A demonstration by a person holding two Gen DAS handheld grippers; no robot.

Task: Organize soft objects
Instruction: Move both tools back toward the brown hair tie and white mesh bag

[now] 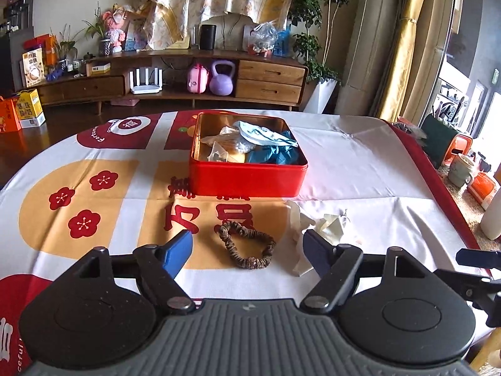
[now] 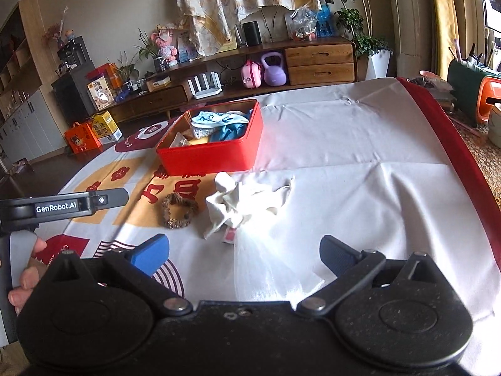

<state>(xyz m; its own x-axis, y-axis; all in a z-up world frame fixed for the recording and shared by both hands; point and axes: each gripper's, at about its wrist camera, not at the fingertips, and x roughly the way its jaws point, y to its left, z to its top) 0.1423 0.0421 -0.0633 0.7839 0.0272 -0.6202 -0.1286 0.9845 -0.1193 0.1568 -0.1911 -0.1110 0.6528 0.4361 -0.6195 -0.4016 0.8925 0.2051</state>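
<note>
Table point(image 1: 360, 163) under a printed cloth carries a red tin point(image 1: 247, 181) mid-table, already holding soft items. White cloth point(image 2: 244, 203) and brown scrunchie point(image 1: 247, 246) lie loose toward the near edge, awaiting pickup. Left gripper point(image 1: 247, 252) and right gripper point(image 2: 244, 255) both released, empty; nothing blocks them.

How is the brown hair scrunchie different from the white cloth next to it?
The brown scrunchie is a ruffled ring with a hole in the middle; the white cloth is a crumpled heap with no hole. The scrunchie is dark and speckled; the cloth is plain and pale. The scrunchie looks smaller than the spread-out cloth. Both are soft, and both lie on the tablecloth outside the red tin.
</note>
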